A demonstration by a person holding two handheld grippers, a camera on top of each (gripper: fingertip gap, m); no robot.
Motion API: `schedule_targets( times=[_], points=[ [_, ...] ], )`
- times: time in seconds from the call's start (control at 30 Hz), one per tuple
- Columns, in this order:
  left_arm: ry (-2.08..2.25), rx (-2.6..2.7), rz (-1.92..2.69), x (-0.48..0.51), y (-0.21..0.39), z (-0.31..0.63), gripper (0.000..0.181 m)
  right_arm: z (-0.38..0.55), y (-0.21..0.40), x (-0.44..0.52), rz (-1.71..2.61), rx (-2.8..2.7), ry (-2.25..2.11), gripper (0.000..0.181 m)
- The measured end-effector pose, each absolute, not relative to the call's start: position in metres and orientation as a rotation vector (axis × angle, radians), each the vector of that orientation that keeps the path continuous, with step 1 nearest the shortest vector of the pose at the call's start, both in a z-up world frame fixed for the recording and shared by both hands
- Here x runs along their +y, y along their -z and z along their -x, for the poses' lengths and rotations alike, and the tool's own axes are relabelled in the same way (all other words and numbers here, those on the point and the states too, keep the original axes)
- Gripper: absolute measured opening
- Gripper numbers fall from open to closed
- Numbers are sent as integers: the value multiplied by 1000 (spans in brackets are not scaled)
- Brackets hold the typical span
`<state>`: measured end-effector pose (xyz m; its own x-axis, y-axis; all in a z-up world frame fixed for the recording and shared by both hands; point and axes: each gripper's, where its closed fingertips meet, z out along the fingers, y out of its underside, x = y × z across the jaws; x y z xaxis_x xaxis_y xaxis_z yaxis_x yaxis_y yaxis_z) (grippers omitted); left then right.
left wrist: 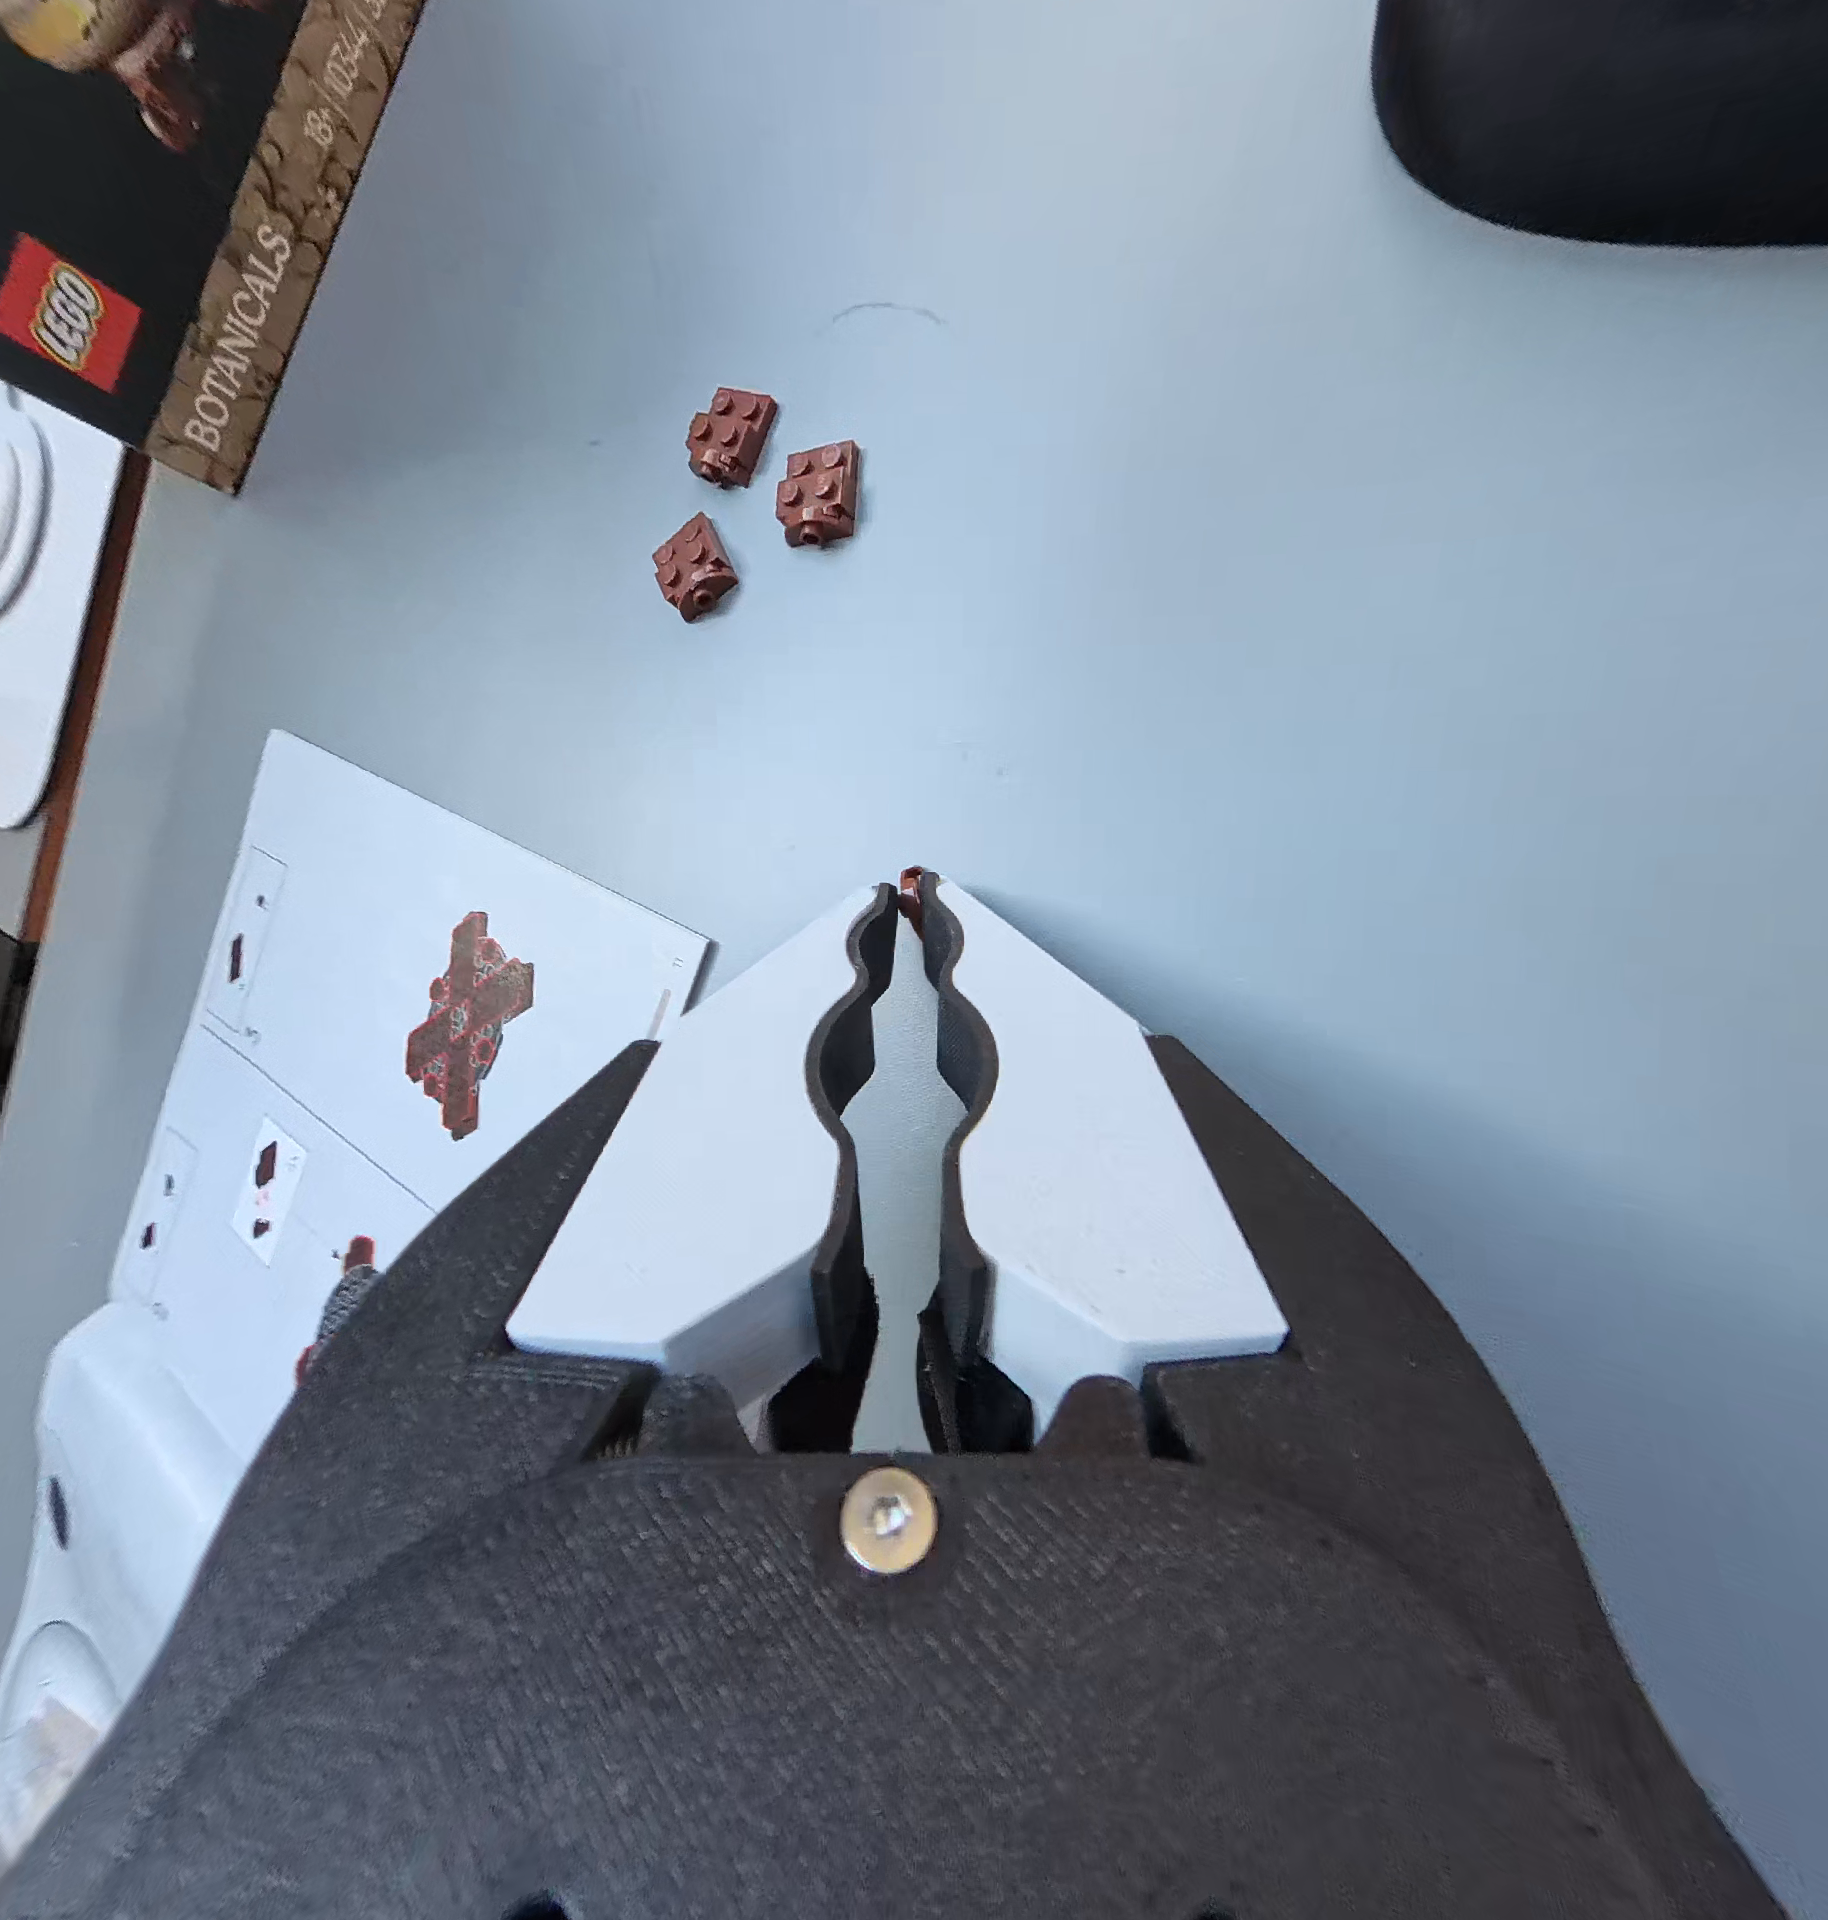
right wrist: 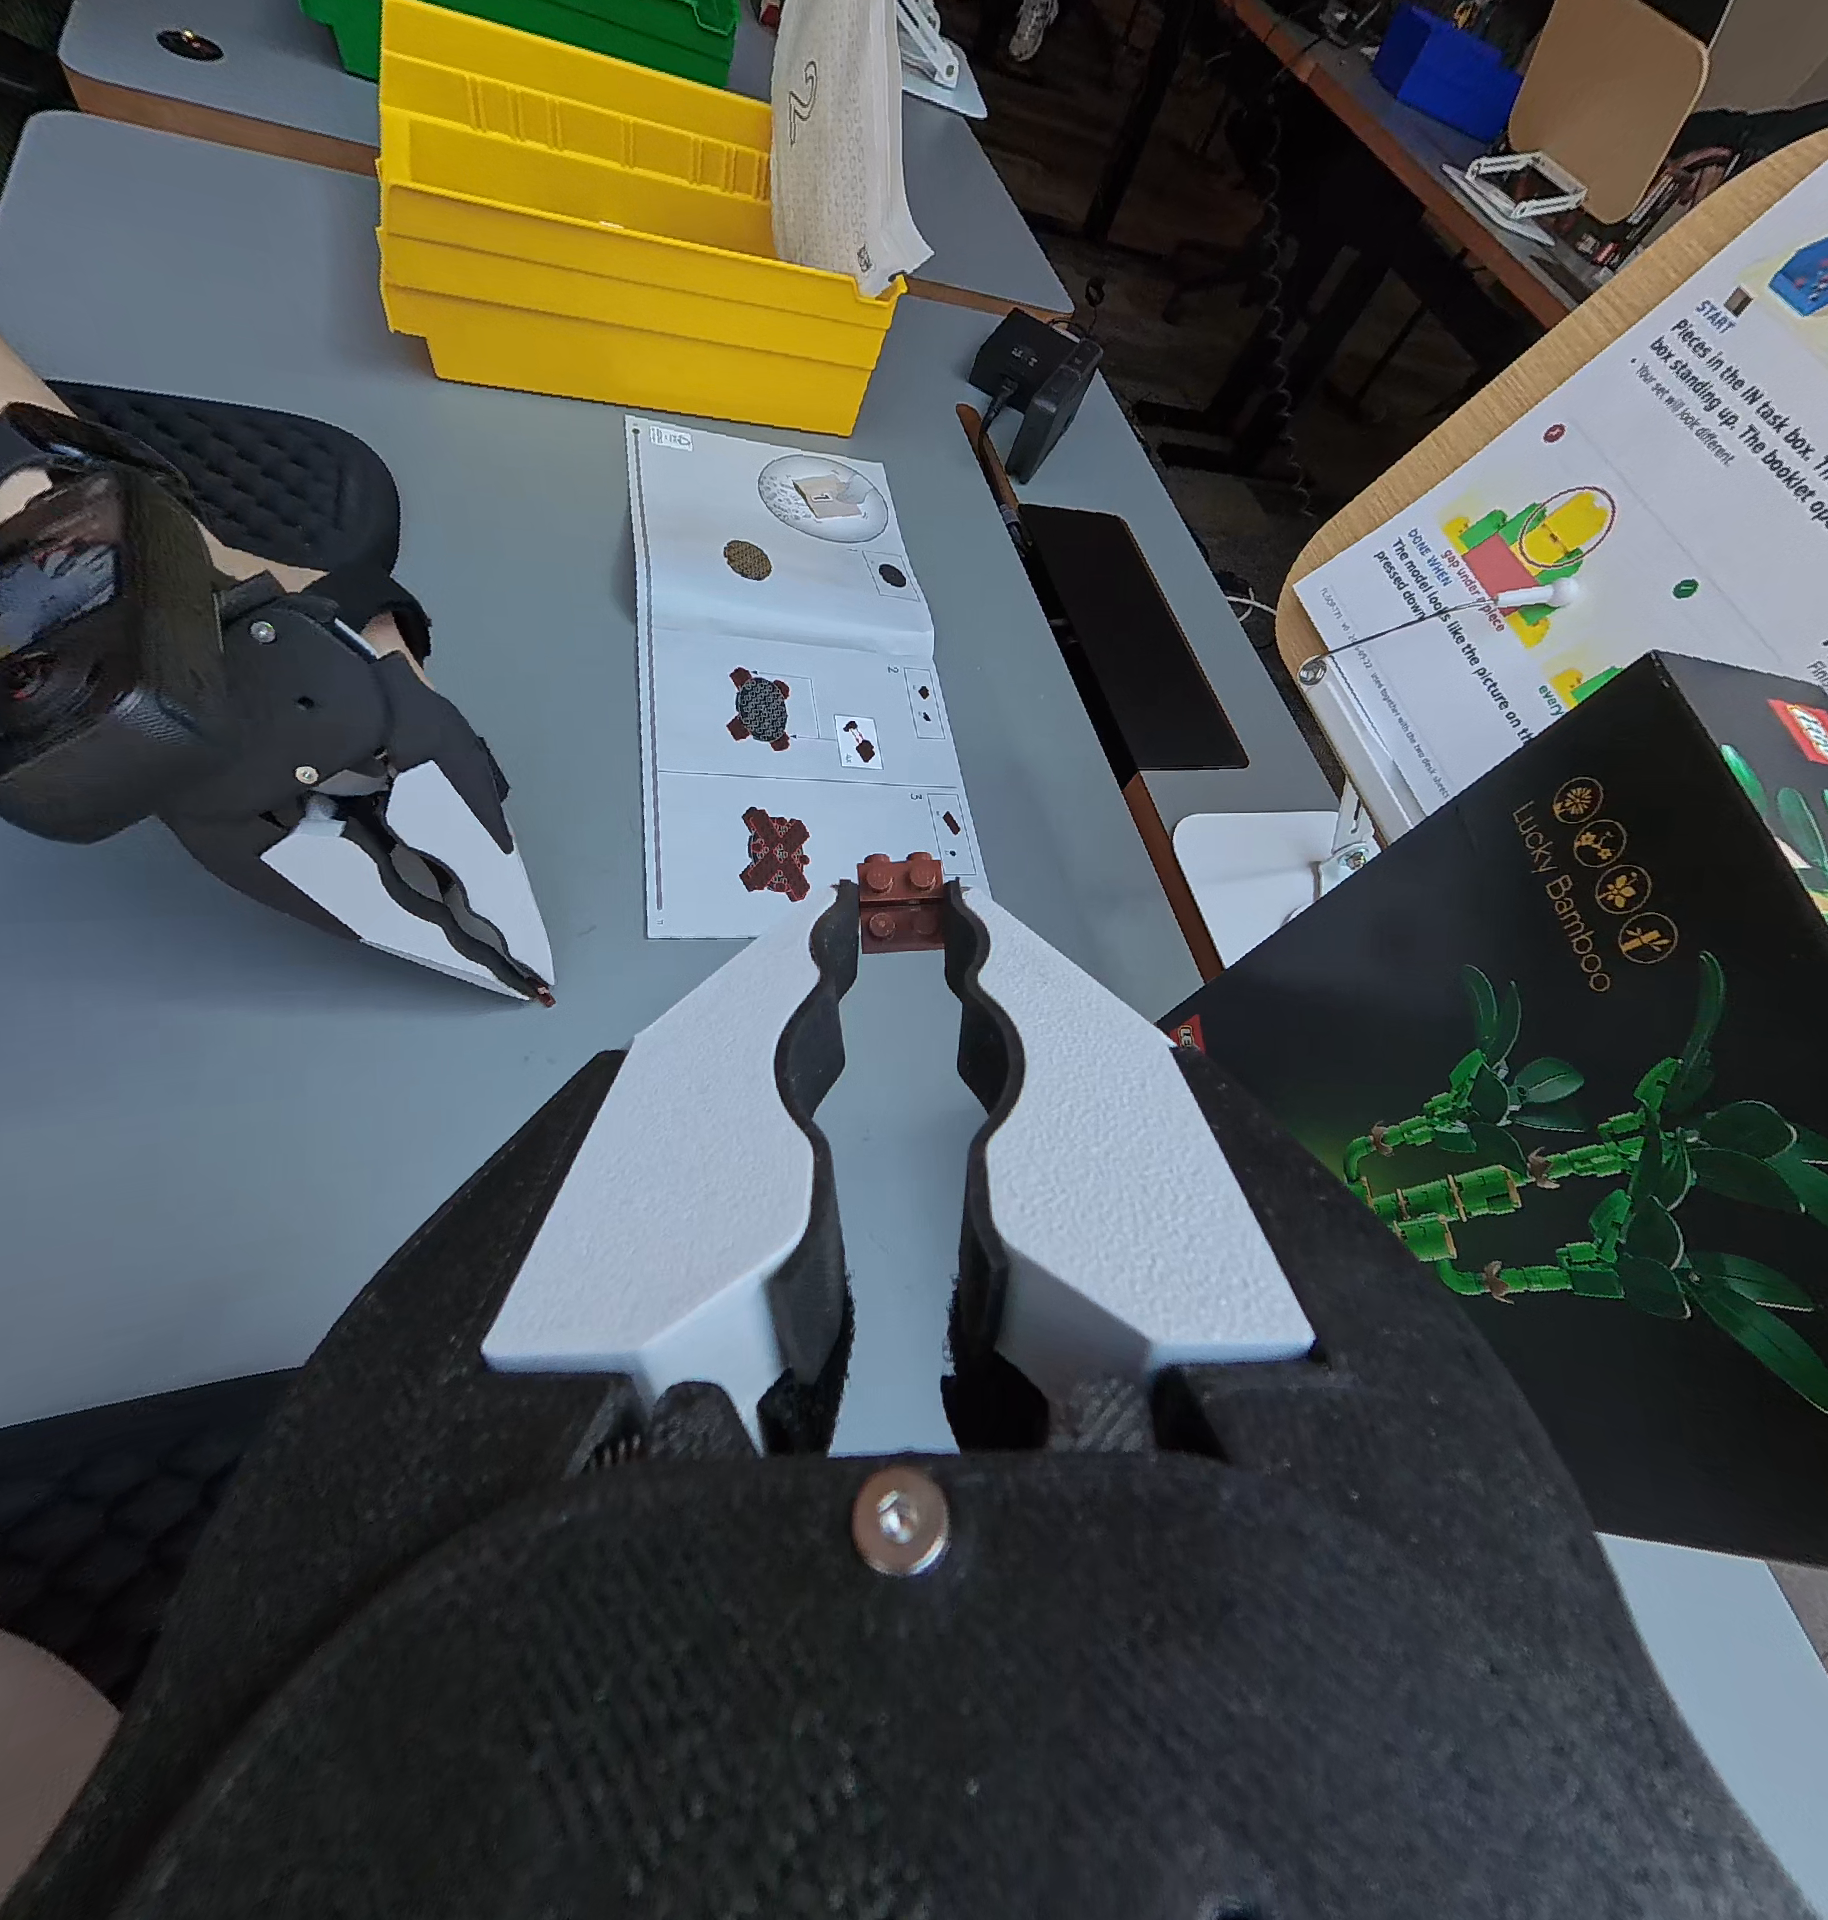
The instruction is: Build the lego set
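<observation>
The left gripper, black with white finger shells and wavy dark liners, has its jaws nearly together, pinching a tiny reddish-brown lego piece at the very tips, just above the pale grey tabletop. In the right wrist view the same gripper points down at the tabletop, tips touching or almost touching it.

Three small reddish-brown studded lego bricks lie loose on the tabletop ahead of the left gripper, near one another but apart. The open white instruction booklet lies to its left, with the black lego set box beyond.

The right gripper holds a reddish-brown two-stud lego brick between narrowly spaced jaws, studs up, over the booklet's near edge. Stacked yellow plastic bins stand farther back; the box with green bamboo artwork sits at right.
</observation>
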<state>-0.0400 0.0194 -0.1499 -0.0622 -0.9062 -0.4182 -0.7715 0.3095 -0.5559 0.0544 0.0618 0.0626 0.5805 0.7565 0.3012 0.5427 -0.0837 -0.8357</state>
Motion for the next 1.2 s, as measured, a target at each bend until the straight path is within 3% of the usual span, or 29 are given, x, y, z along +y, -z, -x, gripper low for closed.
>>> schedule_targets(
  times=[0.43,1.07,1.2],
  points=[
    [-220,2085,865,20,153,47,2,-53,-64,61,1750,-1080,-246,15],
    [-277,2117,728,13,155,57,0,-51,-64,59,1746,-1089,-245,15],
    [-133,2104,884,11,151,59,10,-52,-64,60,1749,-1088,-245,15]
  ],
)
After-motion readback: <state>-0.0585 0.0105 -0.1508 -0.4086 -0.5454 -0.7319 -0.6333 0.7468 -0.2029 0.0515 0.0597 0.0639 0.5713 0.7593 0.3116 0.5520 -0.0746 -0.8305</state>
